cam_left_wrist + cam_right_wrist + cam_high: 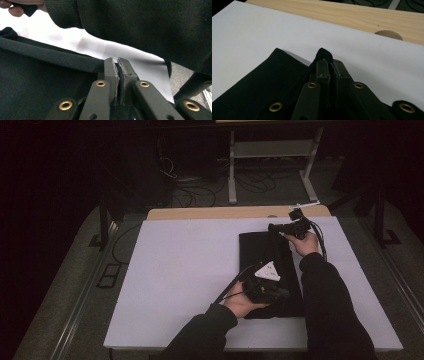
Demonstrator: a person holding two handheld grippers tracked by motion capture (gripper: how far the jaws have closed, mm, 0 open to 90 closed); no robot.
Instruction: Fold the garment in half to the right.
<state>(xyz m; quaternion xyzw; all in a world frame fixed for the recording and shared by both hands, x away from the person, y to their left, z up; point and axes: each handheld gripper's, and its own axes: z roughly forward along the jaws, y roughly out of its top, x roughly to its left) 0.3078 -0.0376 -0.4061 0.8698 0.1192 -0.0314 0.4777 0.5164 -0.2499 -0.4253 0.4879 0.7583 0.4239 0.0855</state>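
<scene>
A black cloth (264, 251) lies flat on the right half of the white board (190, 270). My right gripper (273, 226) is at the cloth's far edge, shut on it; in the right gripper view a small tip of the cloth (323, 53) pokes up past the closed jaws of the right gripper (330, 65). My left gripper (283, 294), with a grey three-cornered plate on top, sits over the cloth's near part. In the left gripper view the left gripper (117, 63) is shut where a folded edge of the cloth (50, 53) meets the jaws.
A wooden tabletop (225, 212) with a round hole (388, 35) shows beyond the board. A metal frame (270, 150) and floor cables stand behind the table. The person's right sleeve (150, 25) crosses close above the left gripper.
</scene>
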